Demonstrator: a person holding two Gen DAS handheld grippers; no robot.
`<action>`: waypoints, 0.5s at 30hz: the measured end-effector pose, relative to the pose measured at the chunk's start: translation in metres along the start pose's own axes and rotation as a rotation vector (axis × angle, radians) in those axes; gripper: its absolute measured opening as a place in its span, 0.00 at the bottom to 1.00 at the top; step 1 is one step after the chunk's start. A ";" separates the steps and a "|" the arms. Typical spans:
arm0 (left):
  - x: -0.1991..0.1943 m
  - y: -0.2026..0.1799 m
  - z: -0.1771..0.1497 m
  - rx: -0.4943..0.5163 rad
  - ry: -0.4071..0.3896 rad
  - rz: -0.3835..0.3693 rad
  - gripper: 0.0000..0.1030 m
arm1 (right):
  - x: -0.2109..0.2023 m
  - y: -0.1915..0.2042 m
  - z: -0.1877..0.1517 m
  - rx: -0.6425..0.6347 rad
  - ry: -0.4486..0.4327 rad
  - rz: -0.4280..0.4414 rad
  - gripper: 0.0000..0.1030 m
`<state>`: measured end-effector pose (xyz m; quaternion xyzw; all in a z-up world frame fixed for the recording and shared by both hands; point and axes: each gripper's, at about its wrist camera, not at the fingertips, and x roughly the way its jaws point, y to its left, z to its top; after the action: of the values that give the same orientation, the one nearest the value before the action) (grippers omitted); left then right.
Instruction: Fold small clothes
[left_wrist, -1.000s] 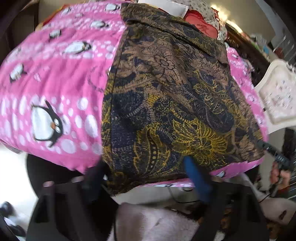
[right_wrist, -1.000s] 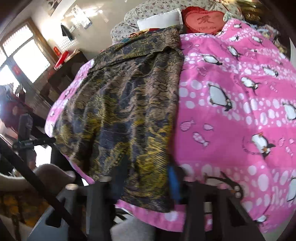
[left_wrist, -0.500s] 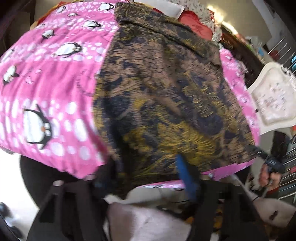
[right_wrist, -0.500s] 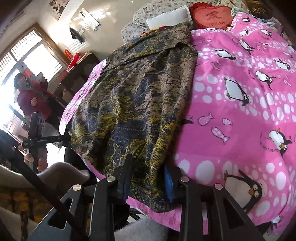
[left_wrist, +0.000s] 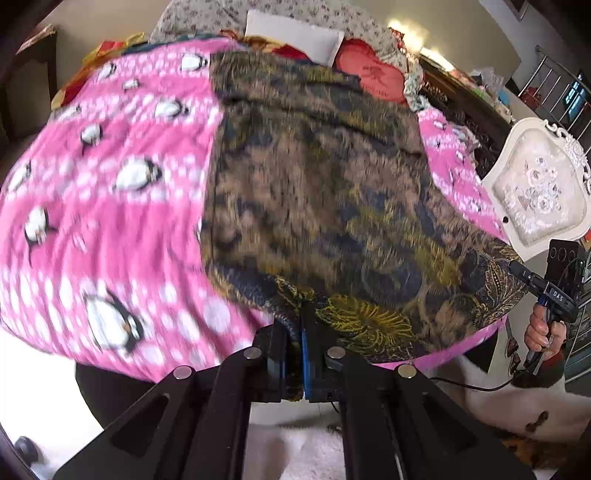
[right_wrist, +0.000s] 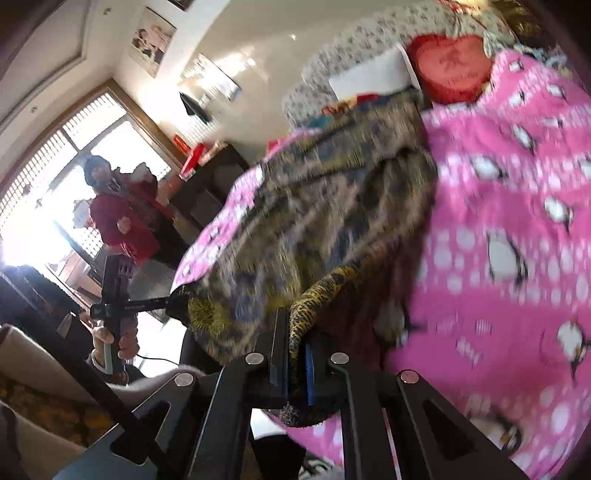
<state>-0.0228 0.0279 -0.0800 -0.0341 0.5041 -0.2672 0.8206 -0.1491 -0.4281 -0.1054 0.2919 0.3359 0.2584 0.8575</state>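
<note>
**mika:** Guessing barely started? The batik garment (left_wrist: 325, 192) lay mostly flat on the pink penguin blanket (left_wrist: 110, 206), no fold made.

**jo:** Yep. Left gripper (left_wrist: 294, 332) was clamped on the near hem between its fingers, right gripper (right_wrist: 295, 354) pinched the other corner, lifted a bit. Whole fold left, I'd say.

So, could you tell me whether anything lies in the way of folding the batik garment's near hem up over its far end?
Nothing visible does. Both grippers, left gripper and right gripper, are shut on the near hem of the batik garment, and only the garment's own cloth on the pink penguin blanket lies ahead.
</note>
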 end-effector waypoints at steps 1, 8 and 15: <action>-0.001 0.001 0.005 -0.003 -0.003 -0.002 0.05 | -0.001 0.001 0.005 -0.008 -0.012 0.001 0.07; -0.002 -0.003 0.043 0.012 -0.042 0.007 0.05 | -0.004 -0.003 0.043 -0.013 -0.121 0.034 0.07; -0.005 -0.003 0.094 0.051 -0.094 0.025 0.05 | 0.010 -0.010 0.084 -0.022 -0.147 0.014 0.06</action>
<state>0.0535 0.0072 -0.0289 -0.0192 0.4585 -0.2676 0.8472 -0.0794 -0.4561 -0.0655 0.3029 0.2673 0.2460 0.8811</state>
